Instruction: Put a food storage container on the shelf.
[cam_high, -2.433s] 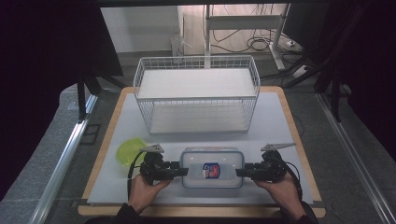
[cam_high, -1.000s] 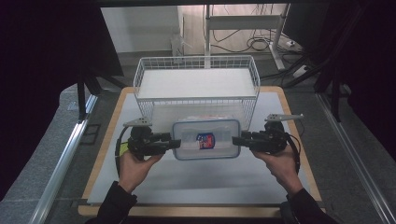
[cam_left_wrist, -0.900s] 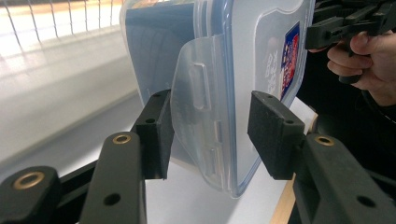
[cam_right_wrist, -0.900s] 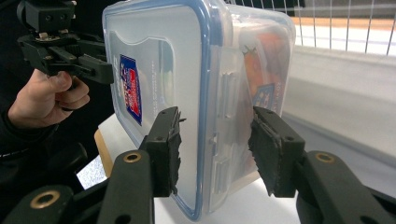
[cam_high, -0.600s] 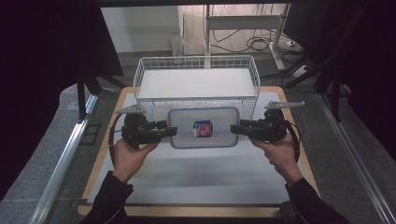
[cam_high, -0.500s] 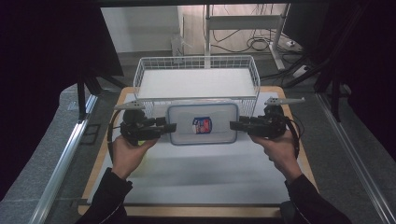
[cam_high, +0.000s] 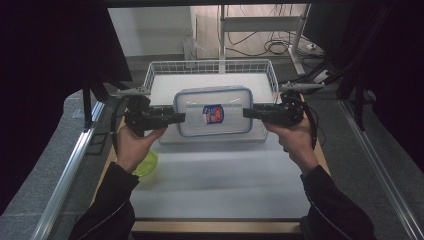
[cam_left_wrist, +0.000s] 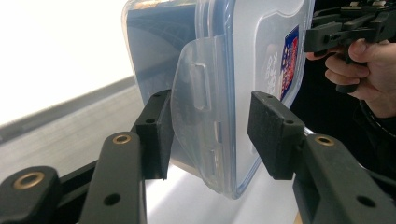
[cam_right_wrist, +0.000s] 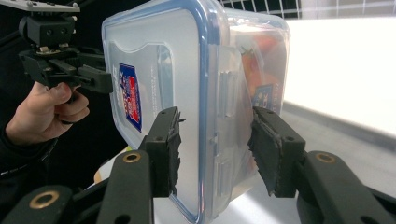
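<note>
I hold a clear plastic container (cam_high: 214, 111) with a blue-rimmed lid between my two tools, lifted off the desk (cam_high: 220, 185) and hanging above the near rim of the white wire basket (cam_high: 210, 70) that stands at the desk's far edge. My left gripper (cam_high: 176, 118) pinches the container's left short end: in the left gripper view its two black pads close on the latch flap (cam_left_wrist: 198, 116) there, one pad on the lid side, one on the base side. My right gripper (cam_high: 249, 113) clamps the opposite short end the same way, with its pads pressing on either side of the blue rim (cam_right_wrist: 208, 107). The lid faces up and carries a red and blue label (cam_high: 213, 113). A yellow-green bowl (cam_high: 146, 165) sits near the desk's left edge, below my left hand (cam_high: 131, 145).
</note>
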